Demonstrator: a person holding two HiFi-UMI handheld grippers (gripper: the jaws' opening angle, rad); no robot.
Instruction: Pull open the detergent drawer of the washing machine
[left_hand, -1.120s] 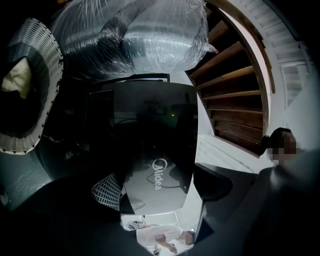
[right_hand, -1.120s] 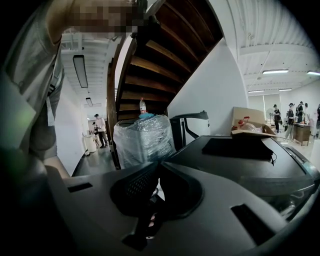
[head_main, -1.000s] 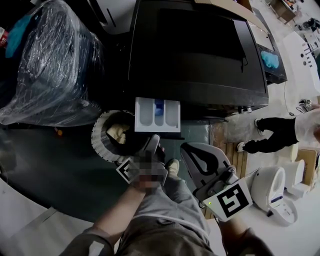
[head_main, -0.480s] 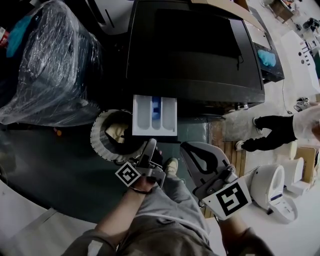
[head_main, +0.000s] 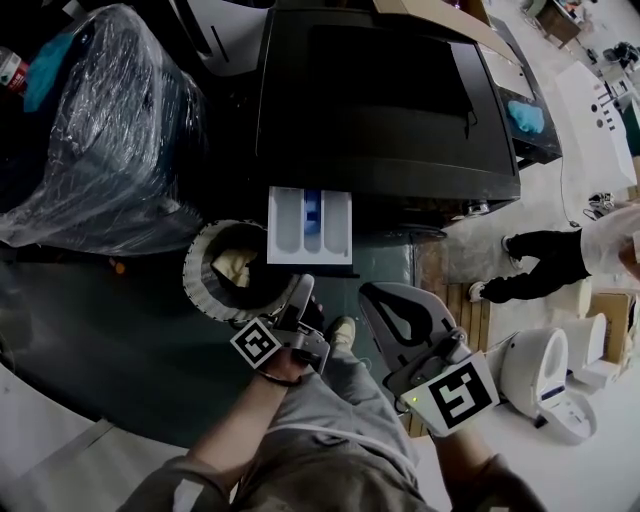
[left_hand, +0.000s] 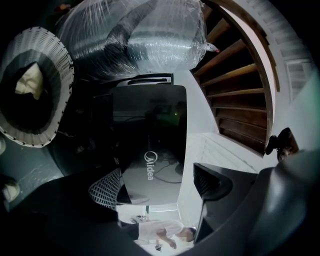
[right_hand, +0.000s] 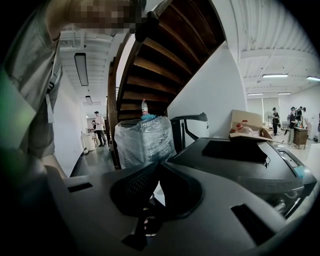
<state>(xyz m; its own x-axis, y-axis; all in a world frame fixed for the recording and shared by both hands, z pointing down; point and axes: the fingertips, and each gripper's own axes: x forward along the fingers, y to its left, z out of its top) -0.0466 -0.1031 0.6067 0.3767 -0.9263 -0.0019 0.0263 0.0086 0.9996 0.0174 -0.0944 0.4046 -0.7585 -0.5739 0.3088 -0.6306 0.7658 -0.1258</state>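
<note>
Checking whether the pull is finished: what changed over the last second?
Almost nothing. The left gripper seems to have eased slightly back from the detergent drawer, jaws apart, holding nothing. The drawer stays pulled out; the right gripper stays shut, off to the side.

Head cam sits up high and looks almost straight down over the person's lap, so the washing machine lies well beyond the fingertips of the left gripper and the right gripper. The left gripper cam rides right behind its fingers and faces the machine's glossy dark panel from some way off, with the basket out past the left finger. The right gripper cam looks roughly level over its own fingers across the machine's top. All three share the machine and the plastic-wrapped bundle. Both gripper cams also catch the wooden stairs
</note>
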